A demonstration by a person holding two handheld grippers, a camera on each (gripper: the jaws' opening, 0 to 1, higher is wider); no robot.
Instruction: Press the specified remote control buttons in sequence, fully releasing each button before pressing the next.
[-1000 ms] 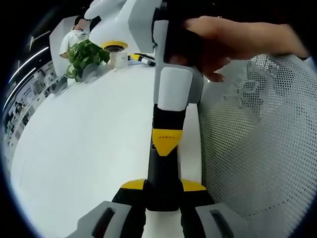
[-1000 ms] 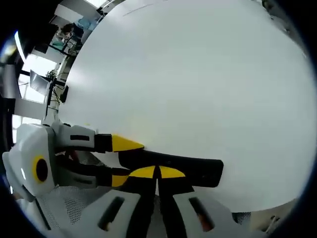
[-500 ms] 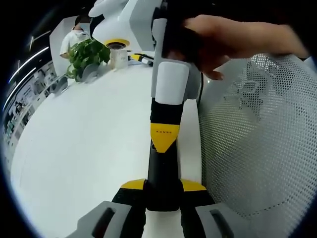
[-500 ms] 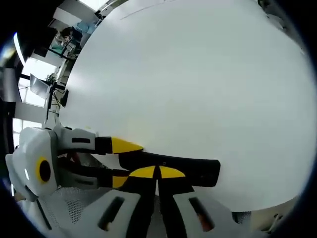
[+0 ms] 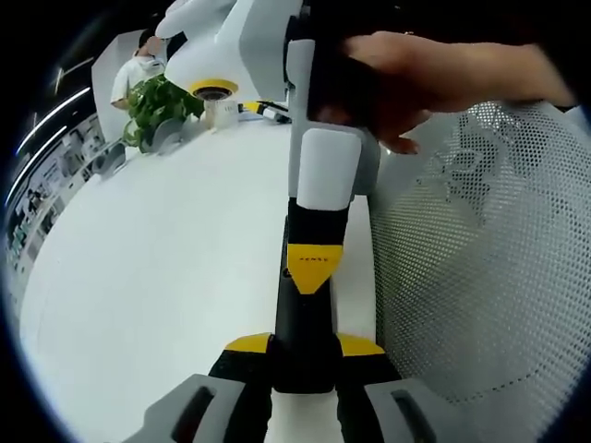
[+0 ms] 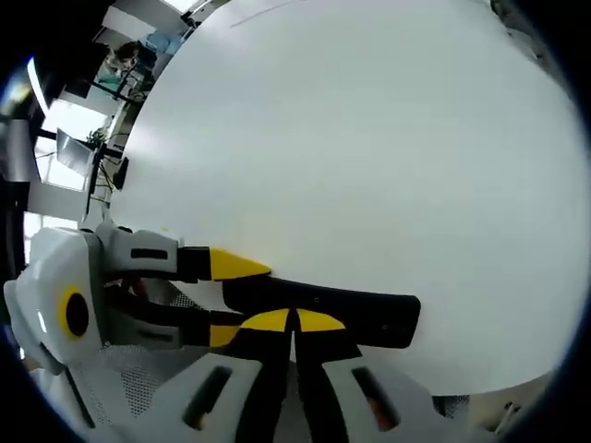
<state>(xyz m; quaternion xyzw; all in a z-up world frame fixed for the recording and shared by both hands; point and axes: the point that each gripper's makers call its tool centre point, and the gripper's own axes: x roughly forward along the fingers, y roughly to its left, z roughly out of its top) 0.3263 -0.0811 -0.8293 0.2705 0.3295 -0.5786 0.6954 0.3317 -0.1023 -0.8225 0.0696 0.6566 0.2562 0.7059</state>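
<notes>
Remote (image 5: 303, 323) clamped in left gripper (image 5: 303, 346) | right gripper (image 6: 294, 323) closed, tips on remote | no legible text

The remote (image 5: 302, 323) lies on the table (image 5: 166, 277), apparently at its edge, beside a mesh chair (image 5: 480, 277); a plant (image 5: 159, 106) stands far behind.

Remote control (image 5: 303, 314) buttons hidden

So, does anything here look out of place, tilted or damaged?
Nothing stands out. The black remote lies straight in the left gripper, the shut right gripper is at its face, and the white table shows no spill.
</notes>
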